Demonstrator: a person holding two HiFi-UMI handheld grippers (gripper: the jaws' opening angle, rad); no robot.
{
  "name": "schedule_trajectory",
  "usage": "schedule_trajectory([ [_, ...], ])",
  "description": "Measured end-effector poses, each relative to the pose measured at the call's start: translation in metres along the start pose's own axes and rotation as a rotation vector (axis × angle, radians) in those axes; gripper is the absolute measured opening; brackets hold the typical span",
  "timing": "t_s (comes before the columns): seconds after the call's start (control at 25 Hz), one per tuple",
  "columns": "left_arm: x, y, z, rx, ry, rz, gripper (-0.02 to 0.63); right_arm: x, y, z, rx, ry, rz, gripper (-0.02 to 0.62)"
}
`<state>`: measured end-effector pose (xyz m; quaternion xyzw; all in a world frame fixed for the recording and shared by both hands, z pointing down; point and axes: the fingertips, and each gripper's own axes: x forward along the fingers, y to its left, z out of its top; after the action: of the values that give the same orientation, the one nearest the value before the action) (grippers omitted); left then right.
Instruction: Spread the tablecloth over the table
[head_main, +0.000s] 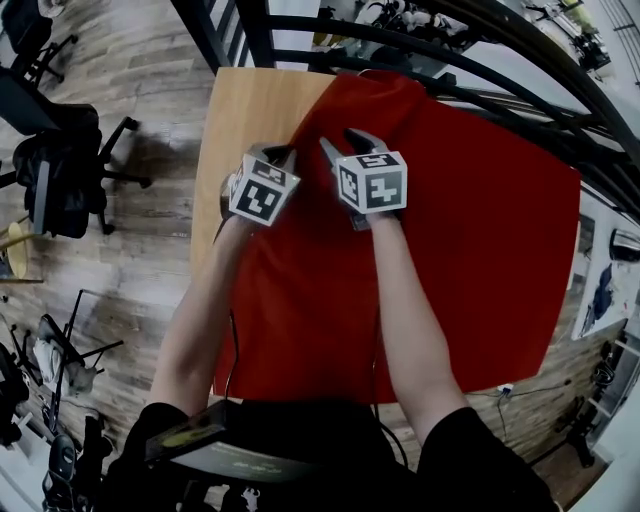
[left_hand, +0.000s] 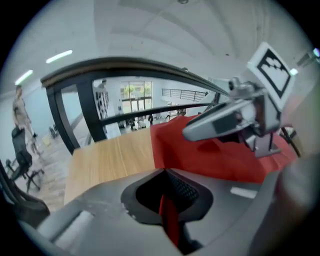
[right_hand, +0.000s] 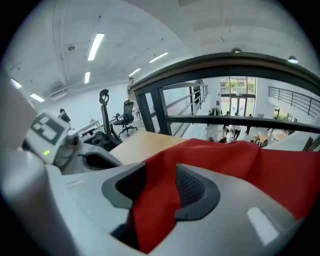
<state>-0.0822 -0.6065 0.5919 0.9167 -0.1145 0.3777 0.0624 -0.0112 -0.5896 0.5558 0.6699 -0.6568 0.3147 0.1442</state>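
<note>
The red tablecloth (head_main: 470, 250) covers most of the wooden table (head_main: 240, 110); the table's left strip is bare. Both grippers hover side by side over the cloth's bunched far-left part. My left gripper (head_main: 276, 153) is shut, and in the left gripper view a thin sliver of red cloth (left_hand: 169, 217) is pinched between its jaws (left_hand: 166, 186). My right gripper (head_main: 342, 143) stands open. In the right gripper view a fold of the tablecloth (right_hand: 155, 200) lies loosely in the wide gap between the jaws (right_hand: 157, 185), and the pads do not press on it.
A black curved railing (head_main: 400, 50) runs just beyond the table's far edge. Black office chairs (head_main: 60, 170) stand on the wood floor to the left. A dark device (head_main: 210, 445) hangs at the person's waist. A person (left_hand: 20, 110) stands far off to the left.
</note>
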Motion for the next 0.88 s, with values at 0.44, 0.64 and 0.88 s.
schedule_trajectory([
  [0.44, -0.015, -0.204, -0.016, 0.43, -0.07, -0.127, 0.011, -0.009, -0.06, -0.013, -0.181, 0.147, -0.245, 0.012],
  [0.64, -0.018, -0.226, -0.032, 0.447, -0.017, -0.269, 0.037, -0.067, -0.085, -0.01, -0.031, -0.035, -0.276, 0.012],
  [0.88, -0.037, -0.245, 0.002, 0.239, -0.136, -0.329, 0.089, -0.11, -0.146, -0.079, 0.106, 0.052, -0.439, 0.011],
])
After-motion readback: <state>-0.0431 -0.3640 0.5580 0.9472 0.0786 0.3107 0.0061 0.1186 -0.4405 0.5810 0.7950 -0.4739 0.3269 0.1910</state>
